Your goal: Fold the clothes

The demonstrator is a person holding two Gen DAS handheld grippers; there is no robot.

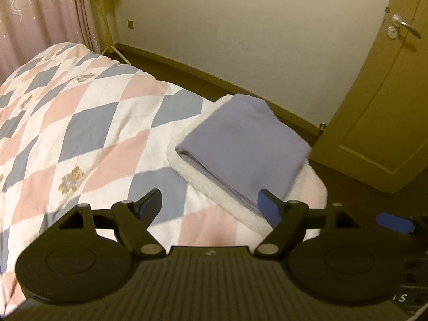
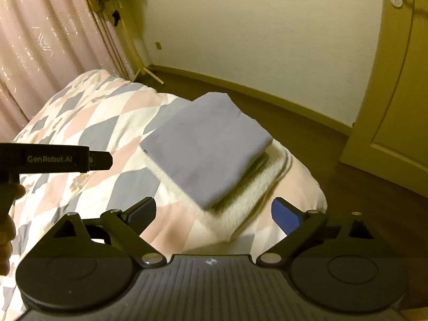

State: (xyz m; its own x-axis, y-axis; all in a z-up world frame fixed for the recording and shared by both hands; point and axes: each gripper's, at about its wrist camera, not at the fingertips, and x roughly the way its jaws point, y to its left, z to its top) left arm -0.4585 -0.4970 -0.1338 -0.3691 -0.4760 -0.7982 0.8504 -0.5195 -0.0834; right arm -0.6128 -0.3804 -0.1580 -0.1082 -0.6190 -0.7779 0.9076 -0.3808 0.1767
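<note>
The flat, square-folded lavender cotton garment [image 1: 240, 144] is lying on top of a folded white fleece blanket [image 1: 214, 187], and both are resting near the corner of the bed covered by a quilted bedspread with pink, grey-blue and white diamonds [image 1: 88, 123]. Judged from this arrangement, folding of this piece is appearing complete: its edges are lying aligned and no loose sleeve or hem is showing. No unfolded clothing is appearing in either view, so any remaining work cannot be determined. The left gripper [image 1: 210, 203] is hovering above the bedspread, just beside the near edge of the stack, with its jaws spread wide and nothing between them. The right gripper [image 2: 214, 214] is hanging over the near corner of the stack [image 2: 206, 147], jaws likewise spread apart and holding nothing. Both tools are pointing forward and downward toward the stack, positioned side by side, not touching the fabric.
</note>
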